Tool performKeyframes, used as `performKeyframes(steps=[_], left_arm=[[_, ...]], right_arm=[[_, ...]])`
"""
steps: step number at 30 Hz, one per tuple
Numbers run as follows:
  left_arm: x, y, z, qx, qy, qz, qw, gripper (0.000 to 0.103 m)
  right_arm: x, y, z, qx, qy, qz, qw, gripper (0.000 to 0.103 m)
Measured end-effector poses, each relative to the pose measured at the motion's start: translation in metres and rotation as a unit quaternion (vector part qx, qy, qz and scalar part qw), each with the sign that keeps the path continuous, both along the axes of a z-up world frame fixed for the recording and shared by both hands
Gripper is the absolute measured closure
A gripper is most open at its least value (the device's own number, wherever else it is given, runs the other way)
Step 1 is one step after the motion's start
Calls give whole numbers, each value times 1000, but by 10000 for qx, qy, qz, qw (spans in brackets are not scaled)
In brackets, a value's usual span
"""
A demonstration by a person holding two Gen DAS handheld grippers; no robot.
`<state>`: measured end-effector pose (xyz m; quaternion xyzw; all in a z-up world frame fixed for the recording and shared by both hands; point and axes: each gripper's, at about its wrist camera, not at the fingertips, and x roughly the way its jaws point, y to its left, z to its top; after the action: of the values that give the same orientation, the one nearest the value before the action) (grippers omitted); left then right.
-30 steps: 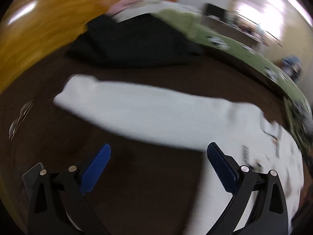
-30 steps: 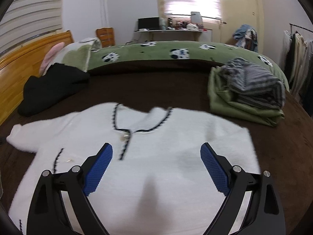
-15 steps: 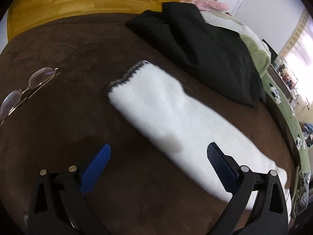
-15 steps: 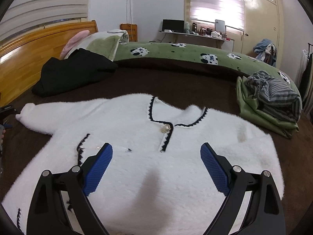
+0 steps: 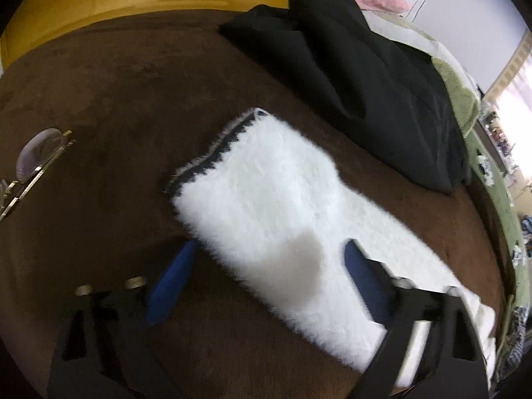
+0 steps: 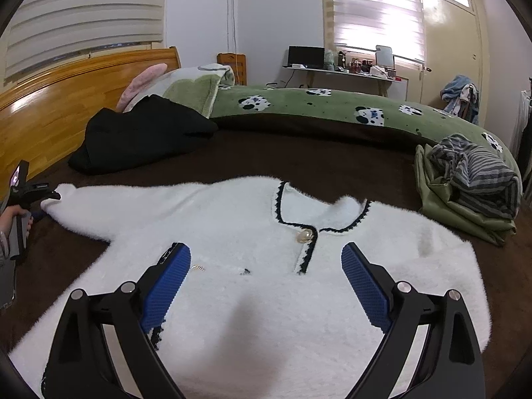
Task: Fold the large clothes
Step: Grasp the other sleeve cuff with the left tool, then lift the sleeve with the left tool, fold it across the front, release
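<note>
A fluffy white cardigan (image 6: 266, 232) with black trim and a gold button lies flat, front up, on the brown bedspread (image 6: 316, 159). Its left sleeve (image 5: 282, 206) stretches out, with the black-trimmed cuff (image 5: 212, 156) at its end. My left gripper (image 5: 266, 266) is open and straddles the sleeve near the cuff, one finger on each side. In the right wrist view the left gripper (image 6: 36, 196) sits at the sleeve end. My right gripper (image 6: 266, 276) is open and empty, hovering over the cardigan's chest.
A black garment (image 5: 365, 76) lies beyond the sleeve by the wooden headboard (image 5: 166, 3). Glasses (image 5: 33, 166) lie on the bedspread at left. Folded green and striped clothes (image 6: 472, 186) sit at right. A green panda-print blanket (image 6: 332, 106) runs along the far side.
My left gripper swung toward the sleeve end and closed in until its fingers straddle the sleeve near the cuff. My right gripper shifted a little over the cardigan's front.
</note>
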<state>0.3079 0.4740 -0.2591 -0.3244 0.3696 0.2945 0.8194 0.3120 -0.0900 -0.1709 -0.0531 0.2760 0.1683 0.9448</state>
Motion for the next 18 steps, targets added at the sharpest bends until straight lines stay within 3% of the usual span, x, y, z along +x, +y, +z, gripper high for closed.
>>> performKeyframes(steps=[2,4,6,11,14,18], left_arm=[[0,4,1,11,42,14,10000,50],[-1,5,4,64,13,-42,10000,74],[-6,2,10,204,-36,-75,9998,87],[1,-19,40,706,-141,-359,9968,91],[1,-24,62,770,-291,-537,9952,91],[2,-42,100,1190,-538,-811,9881,91]], right_arm=[[-2,4,-2,-51,-3,67,10000,12],[-3,9,-3,-114,-6,134,9998,12],[-3,15,-4,-121,26,237,9996,12],[17,54,-2,-82,219,720,9971,12],[42,97,-8,-290,512,1105,9921,12],[77,152,-31,-690,841,1361,9847,12]])
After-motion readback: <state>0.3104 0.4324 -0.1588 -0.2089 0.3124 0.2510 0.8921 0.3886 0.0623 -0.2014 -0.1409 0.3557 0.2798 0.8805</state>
